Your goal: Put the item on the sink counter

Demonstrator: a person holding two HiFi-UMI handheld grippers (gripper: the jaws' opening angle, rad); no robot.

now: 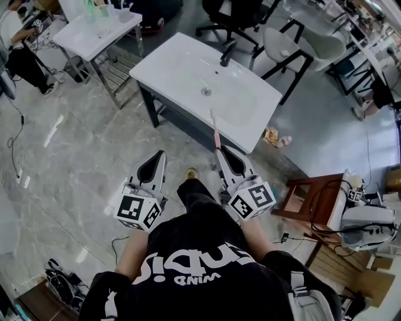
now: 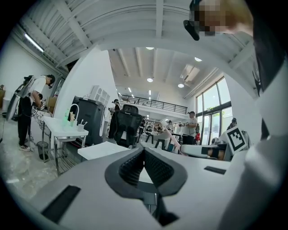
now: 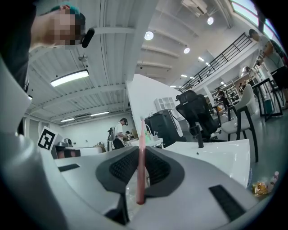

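A thin pink toothbrush-like stick stands upright in my right gripper, which is shut on it; in the right gripper view the stick sits clamped between the ribbed pads. The white sink counter, with a black faucet and a drain, is just ahead of both grippers, and the stick's tip overlaps its near edge. My left gripper hovers over the floor to the left, shut with nothing in it, its pads meeting at the tips. The counter also shows in both gripper views.
A second white table with cups stands at the back left, with a person beside it. A black office chair and a white chair are behind the sink. A wooden stool with cables is at my right. A wrapper lies on the floor.
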